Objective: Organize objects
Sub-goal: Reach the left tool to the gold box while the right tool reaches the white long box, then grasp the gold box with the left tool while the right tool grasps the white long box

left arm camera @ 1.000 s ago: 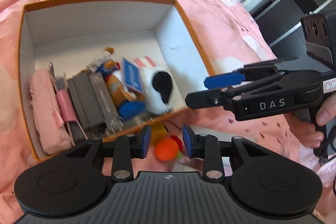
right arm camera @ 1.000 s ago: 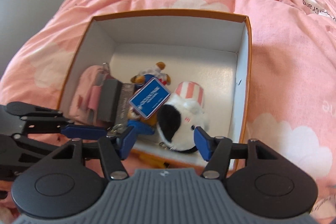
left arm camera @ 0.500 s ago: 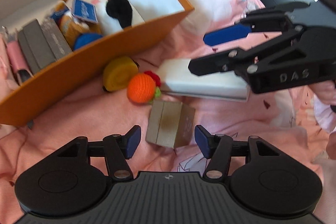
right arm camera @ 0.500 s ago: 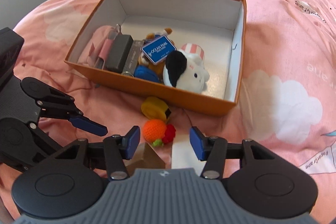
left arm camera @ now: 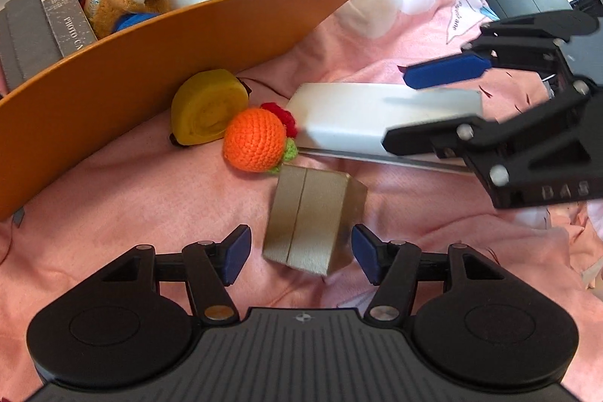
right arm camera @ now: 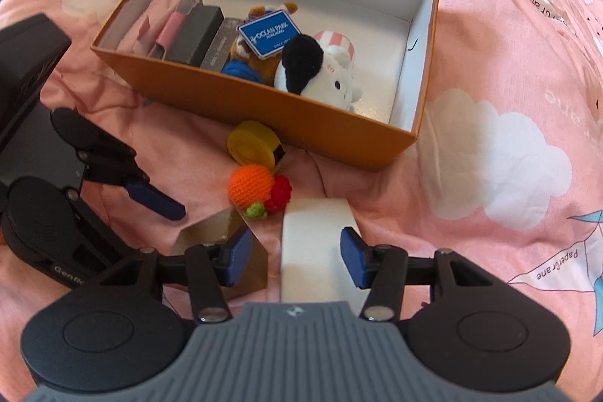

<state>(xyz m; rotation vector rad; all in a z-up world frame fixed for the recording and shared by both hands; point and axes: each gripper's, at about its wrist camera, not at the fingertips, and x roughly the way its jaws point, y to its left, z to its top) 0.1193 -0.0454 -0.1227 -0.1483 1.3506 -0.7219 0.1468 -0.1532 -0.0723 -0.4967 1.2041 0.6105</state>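
A small gold box (left arm camera: 309, 221) lies on the pink bedding, and my left gripper (left arm camera: 299, 253) is open with a pad on either side of it, not touching. A long white box (right arm camera: 316, 243) lies to its right. My right gripper (right arm camera: 294, 257) is open and straddles it with a gap at the left pad. In the left wrist view the right gripper (left arm camera: 399, 108) hangs over the white box (left arm camera: 377, 123). An orange crochet ball (left arm camera: 254, 138) and a yellow tape measure (left arm camera: 207, 112) lie before the orange storage box (right arm camera: 264, 104). The left gripper's blue pad (right arm camera: 154, 200) shows above the gold box (right arm camera: 215, 232).
The storage box holds a black-and-white plush (right arm camera: 312, 70), a brown plush with a blue tag (right arm camera: 269, 32), grey cases (right arm camera: 199, 32) and a pink pouch (right arm camera: 171, 25). Its right half shows bare white floor (right arm camera: 377, 29). Pink bedding (right arm camera: 490, 145) surrounds everything.
Both grippers have come down from over the storage box to the loose items in front of it. The left jaws have widened around the gold box, and the right jaws have narrowed slightly.
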